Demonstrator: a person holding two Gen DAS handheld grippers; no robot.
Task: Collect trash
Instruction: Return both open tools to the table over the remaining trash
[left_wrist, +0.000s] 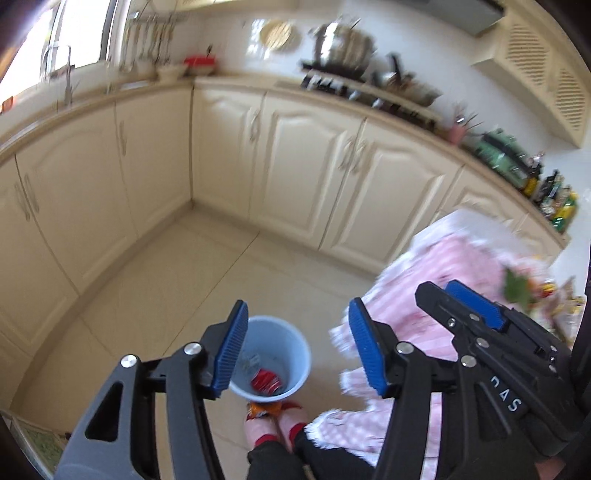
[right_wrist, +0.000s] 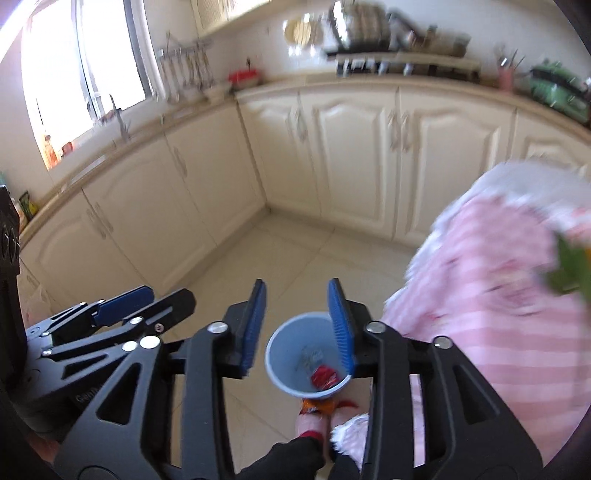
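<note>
Nearest to us, the left claw (left_wrist: 295, 347) stands with its blue pads well apart and nothing between them. The right claw (right_wrist: 297, 325) is also parted, more narrowly, and equally empty.

Straight below and ahead of both claws a pale blue bin (left_wrist: 271, 356) sits on the tiled floor (left_wrist: 207, 280). Inside it lie a red wrapper (left_wrist: 265, 380) and some pale, blurred scraps we cannot name. From the right wrist the bin (right_wrist: 308, 354) falls between the pads only by line of sight, with the right pad overlapping its rim; the claw is well above it.

Just under the bin's near edge an orange packet (left_wrist: 264, 409) lies on the floor, at a person's feet in pink socks (left_wrist: 275, 424).

To the right of both claws a pink striped cloth (left_wrist: 436, 277) hangs over a surface. The left wrist alone shows the right claw (left_wrist: 458, 299) across that cloth, with colourful clutter on the surface beyond it. The right wrist alone shows the left claw (right_wrist: 136, 301) off to its left, and only a green leaf (right_wrist: 569, 273) at the frame's edge.

Farther off, cream cupboards (left_wrist: 295, 158) wrap the corner, with a window (right_wrist: 74, 74) and a blurred shelf of pans behind.
</note>
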